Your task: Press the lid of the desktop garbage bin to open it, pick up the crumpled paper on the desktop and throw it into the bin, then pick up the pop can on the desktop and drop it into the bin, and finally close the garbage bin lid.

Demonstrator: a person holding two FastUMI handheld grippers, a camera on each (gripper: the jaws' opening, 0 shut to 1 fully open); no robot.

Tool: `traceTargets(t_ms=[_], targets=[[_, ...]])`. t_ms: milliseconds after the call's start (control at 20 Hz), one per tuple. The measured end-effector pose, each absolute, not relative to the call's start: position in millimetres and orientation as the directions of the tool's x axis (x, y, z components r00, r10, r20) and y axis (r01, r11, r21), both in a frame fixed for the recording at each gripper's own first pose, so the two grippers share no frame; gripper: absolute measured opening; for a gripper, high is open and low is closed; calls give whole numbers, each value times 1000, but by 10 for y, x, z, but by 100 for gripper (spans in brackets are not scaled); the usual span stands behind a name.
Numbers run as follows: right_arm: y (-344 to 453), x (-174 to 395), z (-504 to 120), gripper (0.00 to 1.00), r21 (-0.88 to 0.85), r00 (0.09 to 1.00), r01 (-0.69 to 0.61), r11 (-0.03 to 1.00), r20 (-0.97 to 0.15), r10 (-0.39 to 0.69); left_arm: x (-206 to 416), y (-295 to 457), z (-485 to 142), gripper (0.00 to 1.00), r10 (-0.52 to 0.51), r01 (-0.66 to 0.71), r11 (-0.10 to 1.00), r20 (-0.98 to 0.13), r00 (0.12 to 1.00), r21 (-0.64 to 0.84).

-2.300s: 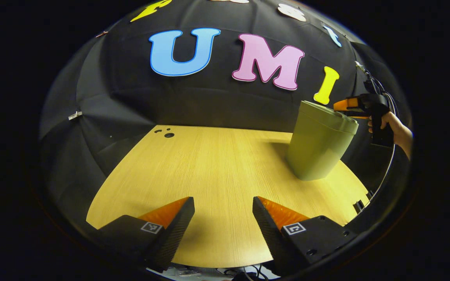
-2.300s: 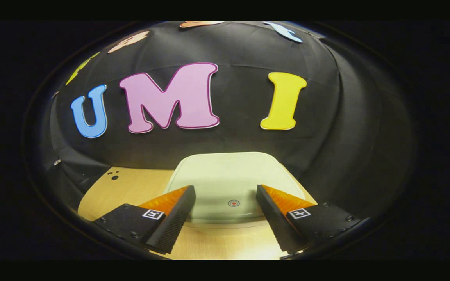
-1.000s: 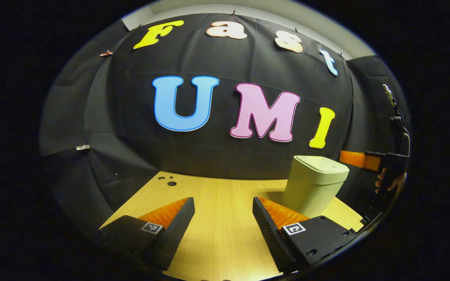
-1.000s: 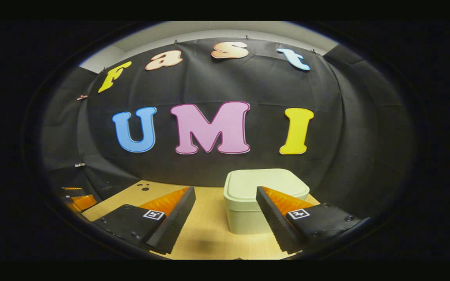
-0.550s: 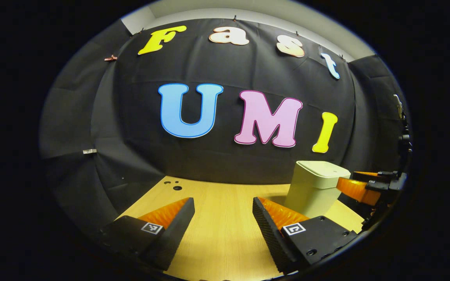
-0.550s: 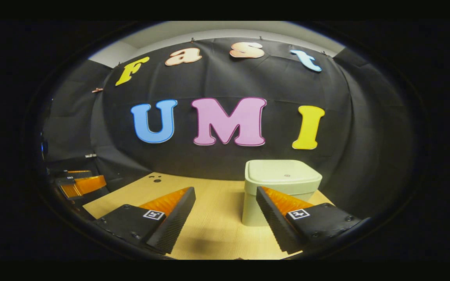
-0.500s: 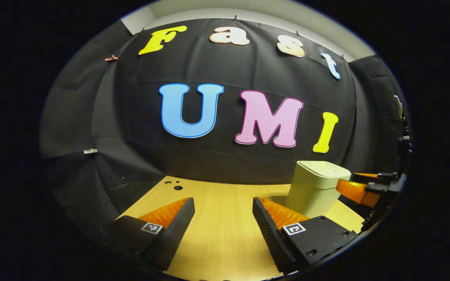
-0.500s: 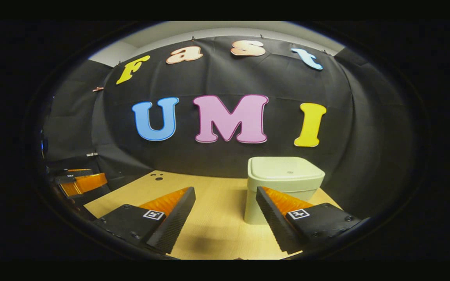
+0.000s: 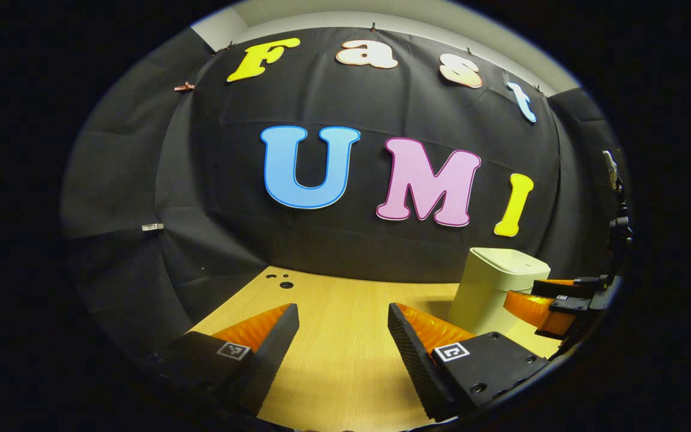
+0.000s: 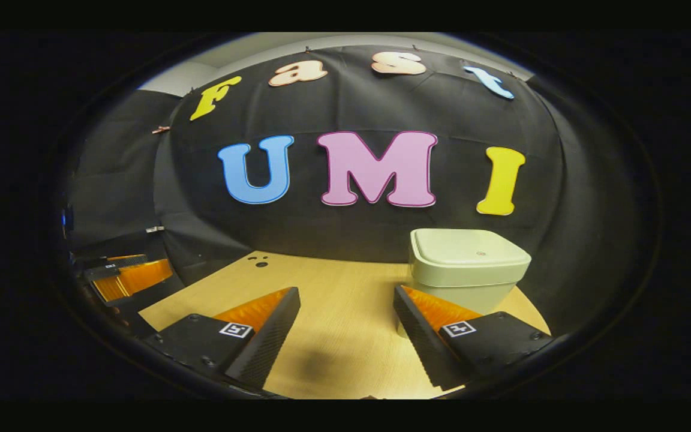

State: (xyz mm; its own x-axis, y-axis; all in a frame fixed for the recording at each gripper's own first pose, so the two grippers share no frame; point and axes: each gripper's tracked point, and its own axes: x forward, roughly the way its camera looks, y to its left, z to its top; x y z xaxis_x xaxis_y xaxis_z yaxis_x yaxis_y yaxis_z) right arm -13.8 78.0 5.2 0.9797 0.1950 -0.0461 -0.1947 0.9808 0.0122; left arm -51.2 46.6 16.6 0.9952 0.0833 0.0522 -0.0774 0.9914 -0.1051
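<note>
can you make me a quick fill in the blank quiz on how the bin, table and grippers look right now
1. The lid of the garbage bin is ____.
2. The bin stands on a ____ table.
3. The left gripper has its fingers spread ____ with nothing between them.
4. The right gripper holds ____.

Missing words: closed; wooden; open; nothing

The right tool (image 10: 345, 315) has pulled back off the bin lid (image 10: 470, 249) — now well apart.

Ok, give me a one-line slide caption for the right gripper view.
Open right gripper held above a wooden table, facing a pale bin with its lid closed.
</note>
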Motion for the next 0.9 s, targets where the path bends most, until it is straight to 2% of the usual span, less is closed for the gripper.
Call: traceTargets(t_ms=[900], targets=[[821, 96, -40, 98, 32, 978, -191, 981, -75, 193, -399, 492, 51, 96, 85, -83, 990, 10, 996, -113]])
